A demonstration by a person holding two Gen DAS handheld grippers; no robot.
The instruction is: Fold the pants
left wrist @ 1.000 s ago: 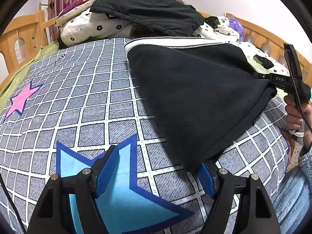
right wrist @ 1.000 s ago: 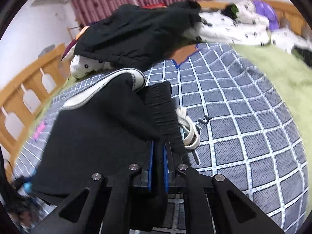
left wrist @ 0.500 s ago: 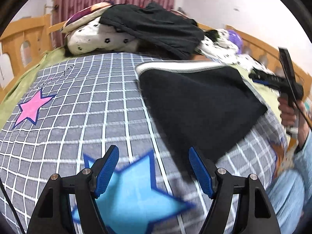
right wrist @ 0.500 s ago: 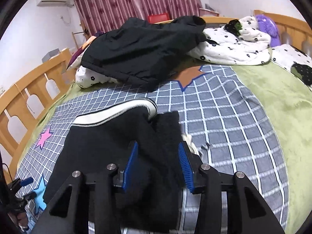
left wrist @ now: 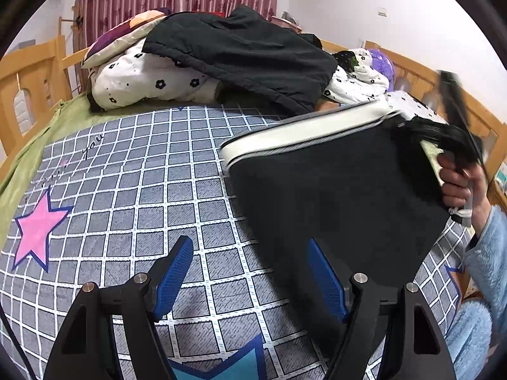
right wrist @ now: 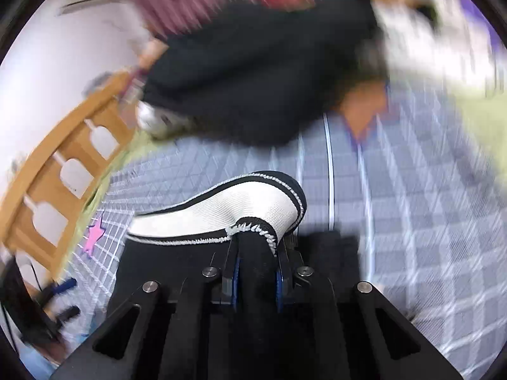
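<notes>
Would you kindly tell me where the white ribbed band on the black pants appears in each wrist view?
Left wrist: the white ribbed band runs right of centre, along the top edge of the black pants.
Right wrist: lower centre, just above the jaws.
Shared landmark: pink star on the bedcover.

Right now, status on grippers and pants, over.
Left gripper open, empty. Right gripper shut on pants at the white stripe. Nothing blocking.

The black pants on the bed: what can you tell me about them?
The pants are black, soft-looking knit with a white ribbed band edged in stitched stripes. They lie folded on the checked blanket. The right gripper is shut on fabric near the band, lifting that edge. The open left gripper sits at their near edge.
</notes>
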